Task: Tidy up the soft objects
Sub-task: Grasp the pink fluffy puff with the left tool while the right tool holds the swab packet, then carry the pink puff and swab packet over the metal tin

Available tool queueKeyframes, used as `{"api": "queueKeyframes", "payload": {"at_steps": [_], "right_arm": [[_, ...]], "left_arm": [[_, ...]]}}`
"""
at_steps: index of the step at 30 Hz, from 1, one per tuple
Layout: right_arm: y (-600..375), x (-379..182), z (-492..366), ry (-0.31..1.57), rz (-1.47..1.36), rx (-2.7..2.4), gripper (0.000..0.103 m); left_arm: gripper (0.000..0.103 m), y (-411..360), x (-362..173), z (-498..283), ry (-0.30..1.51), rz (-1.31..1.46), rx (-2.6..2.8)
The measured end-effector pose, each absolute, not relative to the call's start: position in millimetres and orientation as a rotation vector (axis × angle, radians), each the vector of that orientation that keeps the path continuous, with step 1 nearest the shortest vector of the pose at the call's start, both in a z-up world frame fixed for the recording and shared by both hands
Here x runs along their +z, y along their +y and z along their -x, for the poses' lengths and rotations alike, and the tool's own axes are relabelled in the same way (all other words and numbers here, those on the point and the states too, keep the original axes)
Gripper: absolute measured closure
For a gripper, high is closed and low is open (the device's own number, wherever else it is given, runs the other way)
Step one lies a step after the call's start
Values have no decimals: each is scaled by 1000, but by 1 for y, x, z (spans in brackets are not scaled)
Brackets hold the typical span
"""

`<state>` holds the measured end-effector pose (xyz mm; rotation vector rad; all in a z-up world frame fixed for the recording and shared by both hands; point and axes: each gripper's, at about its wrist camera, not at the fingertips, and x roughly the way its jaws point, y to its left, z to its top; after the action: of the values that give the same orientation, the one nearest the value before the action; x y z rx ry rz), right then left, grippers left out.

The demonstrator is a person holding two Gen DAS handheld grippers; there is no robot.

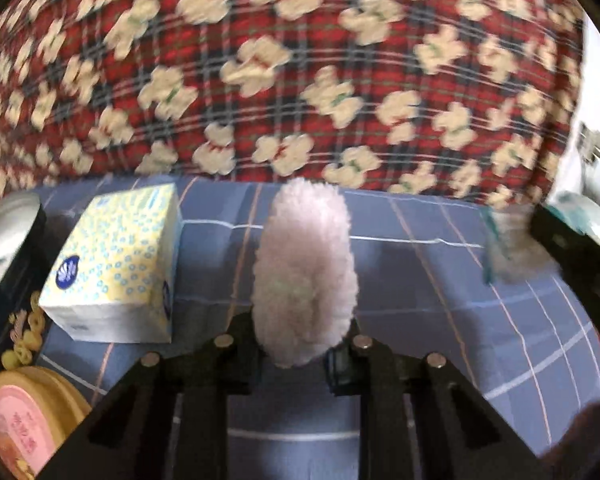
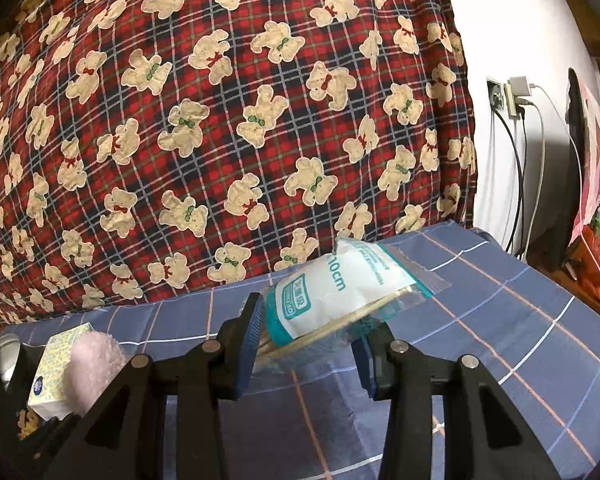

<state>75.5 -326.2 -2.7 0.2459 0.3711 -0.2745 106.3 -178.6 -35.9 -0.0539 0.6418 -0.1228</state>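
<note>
My left gripper [image 1: 300, 354] is clamped on a fluffy pale pink oval puff [image 1: 305, 270], which stands on edge between the black fingers and rises above them. No earlier view is at hand, so I only report the grip as it stands. The puff is held over a blue sheet with thin white and orange grid lines [image 1: 440, 312]. Just to its left on the sheet lies a yellow and white tissue pack with small blue dots [image 1: 114, 268], apart from the puff. Further left, at the picture's edge, I see a round gold-rimmed tin with a pink label [image 1: 24, 424] and a silvery round object [image 1: 4, 236] that is too blurred to identify. At the far right of the left wrist view the other gripper shows as a dark blurred bar.

My right gripper [image 2: 306, 348] holds a clear plastic bag of cotton swabs with wooden sticks and a teal and white label [image 2: 340, 296]. Its blue-padded fingers [image 2: 250, 344] press on the bag's lower end, and the bag tilts up and to the right above the sheet. In the right wrist view the pink puff and tissue pack sit at the lower left. Behind everything rises a large red plaid quilt printed with cream teddy bears [image 2: 228, 120]. To the right, a white wall carries a socket with plugged chargers and hanging cables [image 2: 516, 100].
</note>
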Motion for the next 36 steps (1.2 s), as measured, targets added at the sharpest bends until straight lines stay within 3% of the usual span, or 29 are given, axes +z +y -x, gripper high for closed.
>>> {"api": "queueKeyframes", "payload": {"at_steps": [18,36], "right_arm": [[-313,-14,-58,384,-226,-289,58],[-286,-17,-1,351,-124,-355,58]], "left_arm": [[81,-143,-18,-44,474,-49,-269],[81,-115,-17,-9,438,-44,-330]]}}
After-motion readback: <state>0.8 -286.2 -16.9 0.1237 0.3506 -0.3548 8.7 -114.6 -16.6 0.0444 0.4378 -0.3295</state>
